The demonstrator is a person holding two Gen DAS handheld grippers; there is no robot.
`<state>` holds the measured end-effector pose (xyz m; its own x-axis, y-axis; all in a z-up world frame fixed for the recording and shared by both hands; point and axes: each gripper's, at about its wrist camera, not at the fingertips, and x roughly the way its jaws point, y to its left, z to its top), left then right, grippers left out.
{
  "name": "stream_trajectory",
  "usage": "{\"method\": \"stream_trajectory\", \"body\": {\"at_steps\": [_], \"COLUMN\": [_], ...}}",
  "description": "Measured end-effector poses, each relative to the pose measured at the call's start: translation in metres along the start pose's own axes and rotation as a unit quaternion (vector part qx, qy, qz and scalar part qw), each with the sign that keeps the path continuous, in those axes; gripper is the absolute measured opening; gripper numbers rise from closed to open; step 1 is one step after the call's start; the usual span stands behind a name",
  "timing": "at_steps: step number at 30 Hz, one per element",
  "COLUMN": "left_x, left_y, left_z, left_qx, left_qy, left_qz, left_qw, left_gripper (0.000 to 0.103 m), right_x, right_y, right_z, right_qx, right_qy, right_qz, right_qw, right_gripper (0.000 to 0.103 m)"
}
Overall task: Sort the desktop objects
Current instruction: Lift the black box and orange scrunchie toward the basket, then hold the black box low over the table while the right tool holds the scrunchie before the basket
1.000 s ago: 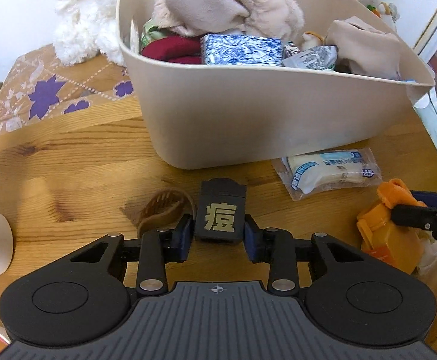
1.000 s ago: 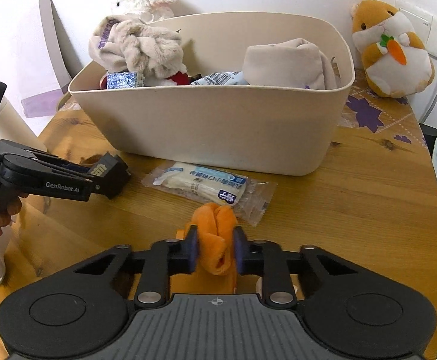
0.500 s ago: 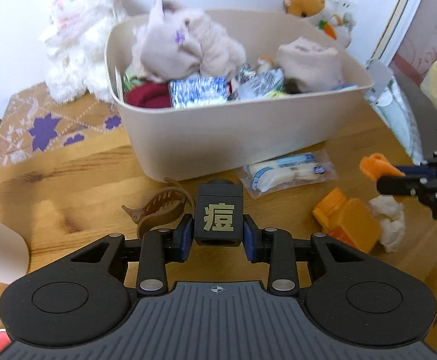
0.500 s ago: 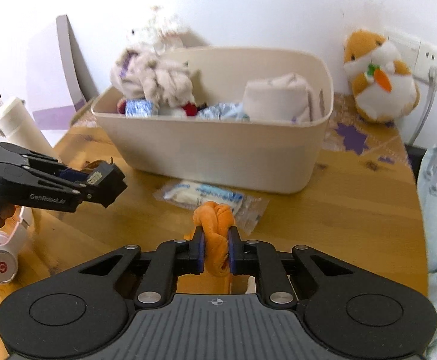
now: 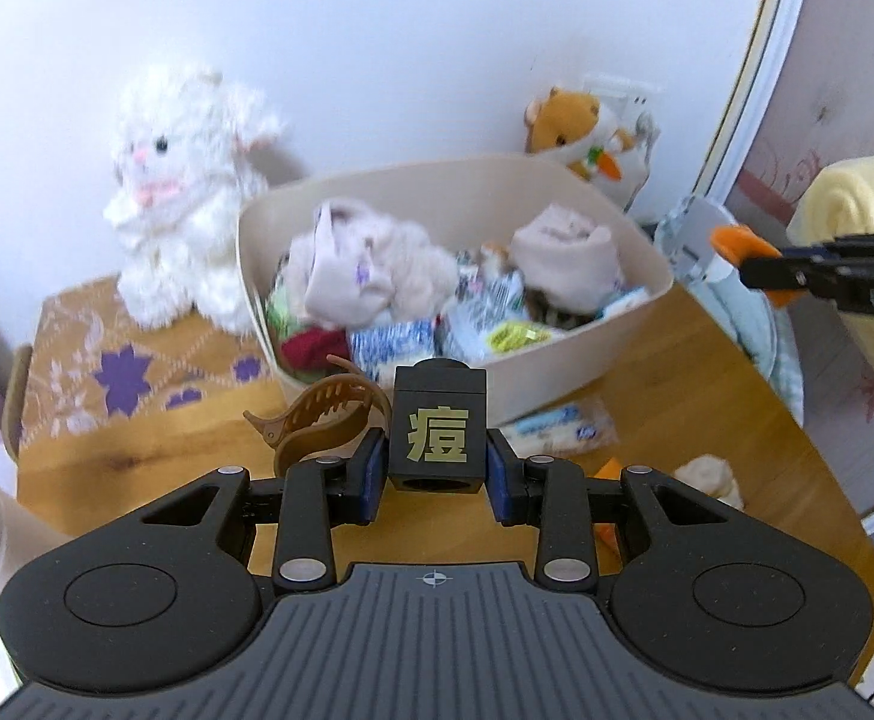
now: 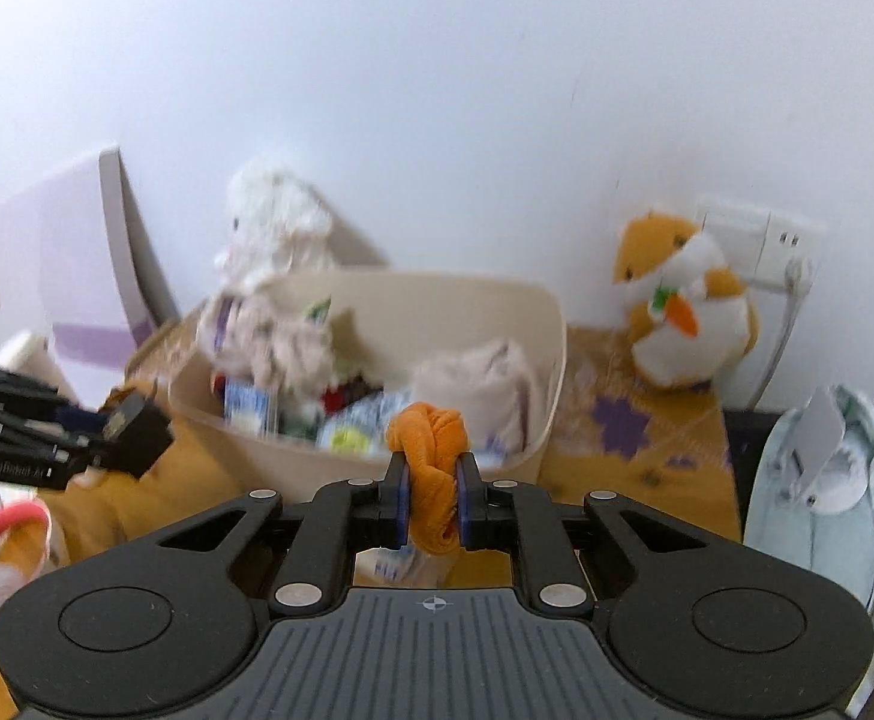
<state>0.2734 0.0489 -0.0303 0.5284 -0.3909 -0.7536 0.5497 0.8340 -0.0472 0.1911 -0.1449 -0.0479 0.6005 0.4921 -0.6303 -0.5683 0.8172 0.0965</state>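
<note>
Matt plastic bin (image 5: 556,372); wood table (image 5: 706,408).

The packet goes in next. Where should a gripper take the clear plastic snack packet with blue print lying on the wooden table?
Probably from above, pinching across its short width at the padded middle. The clear plastic snack packet lies flat, with its long side close along the beige plastic bin, so a sideways approach from the bin side looks blocked.

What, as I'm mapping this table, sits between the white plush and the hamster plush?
The beige bin, full of items, in both wrist views.
</note>
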Motion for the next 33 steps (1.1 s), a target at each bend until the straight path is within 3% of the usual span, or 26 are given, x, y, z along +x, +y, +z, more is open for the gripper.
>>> {"method": "stream_trajectory", "body": {"at_steps": [5, 14, 20, 30, 33], "left_x": [-0.001, 0.047, 0.075, 0.082, 0.082], "left_y": [-0.001, 0.003, 0.008, 0.008, 0.007], "left_z": [-0.002, -0.046, -0.073, -0.098, -0.101], "left_qx": [0.004, -0.019, -0.040, -0.046, -0.057], "left_qy": [0.005, 0.075, 0.117, 0.130, 0.143], "left_qz": [-0.004, 0.007, 0.018, 0.030, 0.032], "left_qw": [1.0000, 0.9969, 0.9922, 0.9900, 0.9876], "left_gripper": [0.034, 0.034, 0.034, 0.035, 0.051], "right_x": [-0.002, 0.005, -0.001, -0.009, -0.010], "right_y": [0.000, 0.005, 0.005, 0.008, 0.009], "right_z": [0.008, -0.024, -0.033, -0.038, -0.040], "right_qx": [0.002, 0.006, 0.007, 0.010, 0.012], "right_qy": [-0.008, 0.038, 0.044, 0.046, 0.047], "right_qz": [-0.001, -0.003, -0.009, -0.012, -0.012], "right_qw": [1.000, 0.999, 0.999, 0.999, 0.999], "right_gripper": [0.014, 0.014, 0.014, 0.014, 0.014]}}
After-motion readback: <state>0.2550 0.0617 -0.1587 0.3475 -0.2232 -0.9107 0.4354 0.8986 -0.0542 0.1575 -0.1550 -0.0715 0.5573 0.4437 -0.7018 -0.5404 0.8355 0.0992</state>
